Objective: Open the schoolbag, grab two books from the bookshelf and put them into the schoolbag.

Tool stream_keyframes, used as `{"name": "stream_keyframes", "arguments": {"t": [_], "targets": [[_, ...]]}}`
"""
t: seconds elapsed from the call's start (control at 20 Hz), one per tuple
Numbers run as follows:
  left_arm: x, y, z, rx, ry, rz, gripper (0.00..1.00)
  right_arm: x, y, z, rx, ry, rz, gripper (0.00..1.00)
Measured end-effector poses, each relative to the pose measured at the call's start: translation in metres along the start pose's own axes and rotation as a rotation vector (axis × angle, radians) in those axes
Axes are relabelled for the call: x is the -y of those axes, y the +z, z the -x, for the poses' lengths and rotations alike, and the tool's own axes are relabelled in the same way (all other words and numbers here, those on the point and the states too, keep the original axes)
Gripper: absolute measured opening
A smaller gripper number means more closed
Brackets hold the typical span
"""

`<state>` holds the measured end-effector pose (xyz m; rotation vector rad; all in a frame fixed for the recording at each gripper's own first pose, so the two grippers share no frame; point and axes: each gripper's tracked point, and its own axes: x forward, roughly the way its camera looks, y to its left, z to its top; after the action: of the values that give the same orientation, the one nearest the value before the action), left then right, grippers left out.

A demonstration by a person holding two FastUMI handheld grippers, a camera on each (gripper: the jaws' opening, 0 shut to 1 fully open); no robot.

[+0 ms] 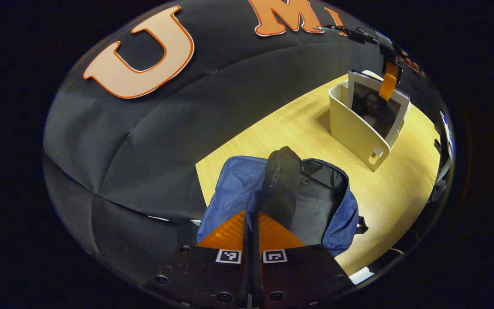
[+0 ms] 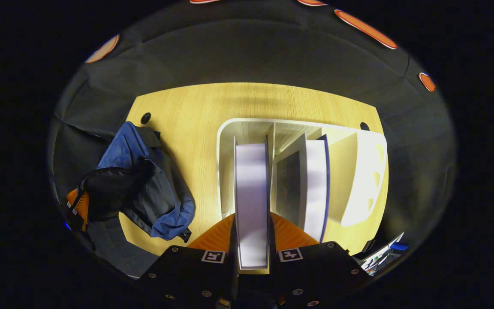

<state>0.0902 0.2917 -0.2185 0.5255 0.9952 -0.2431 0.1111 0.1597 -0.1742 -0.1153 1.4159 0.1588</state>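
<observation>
In the left gripper view the left gripper (image 1: 251, 223) sits at the bottom edge, its two fingers (image 1: 230, 234) pressed together on the dark flap (image 1: 282, 189) of the schoolbag (image 1: 234, 189), holding that flap up. The blue schoolbag lies on the counter (image 1: 298, 133) with its mouth open, showing a grey lining (image 1: 315, 201); I cannot make out anything inside it. Farther along the counter, well apart from the bag, stands the white bookshelf (image 1: 354, 128) with a dark-covered book (image 1: 375, 109) upright in it. The right gripper (image 1: 387, 83) reaches down to the top of that book from above; its far parts are squeezed at the edge and hard to read. The black cloth wall rises behind the counter.

In the right gripper view the right gripper (image 2: 252, 227) is closed on a book (image 2: 251, 193) with both fingers (image 2: 290, 234) against its covers, pale page edges facing the camera. This book stands in the left compartment of the bookshelf (image 2: 358, 171). A second book (image 2: 313, 189) leans in the next compartment to the right, and the outermost compartment holds nothing visible. The schoolbag (image 2: 131, 150) lies to the left on the counter (image 2: 204, 111), apart from the shelf, with the left gripper (image 2: 79, 201) at its dark flap (image 2: 109, 189), partly cut off by the view's edge
</observation>
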Motion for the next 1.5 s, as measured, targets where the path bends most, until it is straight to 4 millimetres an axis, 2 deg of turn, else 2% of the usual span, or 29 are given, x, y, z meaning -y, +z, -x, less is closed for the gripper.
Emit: {"name": "stream_keyframes", "arguments": {"t": [0.05, 0.1, 0.15, 0.35, 0.4, 0.45, 0.5, 0.55, 0.65, 0.75, 0.9, 1.05, 1.3, 1.5], "targets": [[-0.001, 0.001, 0.000, -0.001, 0.003, -0.006, 0.04, 0.001, -0.001, 0.012, 0.023, 0.023, -0.017, 0.38], [-0.001, 0.002, 0.000, 0.000, 0.006, -0.010, 0.00, 0.004, -0.003, 0.026, 0.048, 0.048, -0.039, 0.29], [-0.001, 0.003, 0.001, -0.001, 0.005, -0.013, 0.04, 0.006, -0.003, 0.041, 0.078, 0.079, -0.064, 0.29], [-0.001, 0.004, 0.004, -0.011, 0.001, -0.029, 0.04, 0.013, -0.013, 0.095, 0.190, 0.178, -0.146, 0.29], [-0.003, 0.006, 0.005, -0.013, 0.004, -0.035, 0.00, 0.016, -0.016, 0.104, 0.217, 0.190, -0.155, 0.29], [-0.005, 0.007, 0.007, -0.014, 0.006, -0.043, 0.04, 0.016, -0.019, 0.113, 0.244, 0.202, -0.156, 0.29], [-0.006, 0.009, 0.009, -0.014, 0.005, -0.055, 0.00, 0.015, -0.023, 0.118, 0.271, 0.218, -0.165, 0.29], [-0.007, 0.010, 0.011, -0.020, 0.006, -0.065, 0.04, 0.012, -0.026, 0.126, 0.292, 0.240, -0.168, 0.29], [-0.013, 0.018, 0.016, -0.018, 0.014, -0.087, 0.04, 0.001, -0.035, 0.142, 0.317, 0.295, -0.175, 0.29], [-0.019, 0.027, 0.020, -0.011, 0.026, -0.104, 0.04, -0.012, -0.038, 0.146, 0.346, 0.361, -0.167, 0.29], [-0.023, 0.035, 0.025, -0.015, 0.031, -0.102, 0.04, -0.038, -0.050, 0.134, 0.356, 0.454, -0.176, 0.29], [-0.026, 0.035, 0.026, -0.017, 0.033, -0.085, 0.04, -0.077, -0.065, 0.120, 0.317, 0.587, -0.210, 0.28], [-0.024, 0.034, 0.026, -0.024, 0.020, -0.064, 0.04, -0.138, -0.082, 0.067, 0.232, 0.688, -0.270, 0.26], [-0.022, 0.031, 0.026, -0.022, 0.021, -0.038, 0.04, -0.179, -0.083, 0.031, 0.209, 0.706, -0.342, 0.26]]}}
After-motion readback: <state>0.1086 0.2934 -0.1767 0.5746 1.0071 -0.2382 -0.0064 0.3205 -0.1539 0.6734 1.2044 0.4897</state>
